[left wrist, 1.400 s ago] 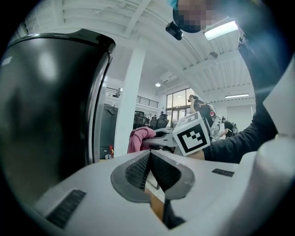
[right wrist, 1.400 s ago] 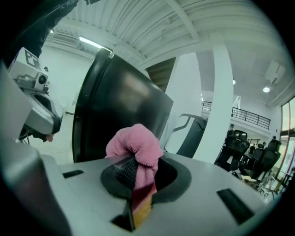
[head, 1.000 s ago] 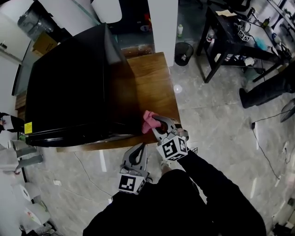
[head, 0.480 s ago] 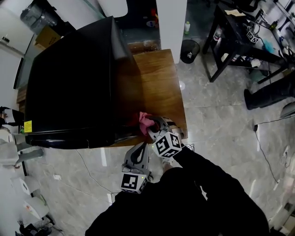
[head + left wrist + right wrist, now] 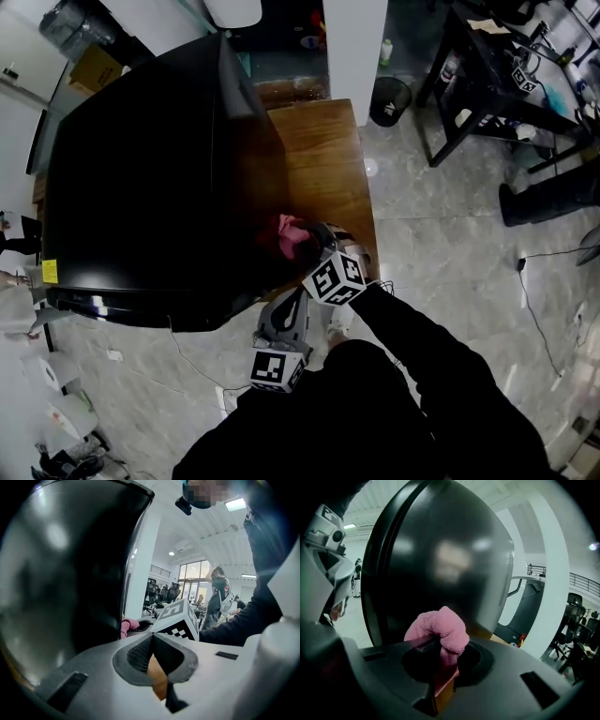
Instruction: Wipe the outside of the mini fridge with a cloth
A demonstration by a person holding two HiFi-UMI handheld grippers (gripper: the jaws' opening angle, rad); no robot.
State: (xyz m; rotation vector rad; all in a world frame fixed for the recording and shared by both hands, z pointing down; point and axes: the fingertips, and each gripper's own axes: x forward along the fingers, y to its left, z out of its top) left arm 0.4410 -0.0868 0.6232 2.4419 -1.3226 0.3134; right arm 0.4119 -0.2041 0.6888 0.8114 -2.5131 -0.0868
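We held the pink cloth [image 5: 289,236] clamped between the jaws of the right gripper [image 5: 307,248], against the side wall of the black mini fridge [image 5: 131,169], near its corner closest to us. The left gripper [image 5: 292,302] hung just beside that corner, jaws closed together on nothing. The fridge stood on a wooden table [image 5: 323,159].

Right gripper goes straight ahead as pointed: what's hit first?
The dark side of the mini fridge, dead ahead; the pink cloth in the right gripper would touch it first. Gap unclear.
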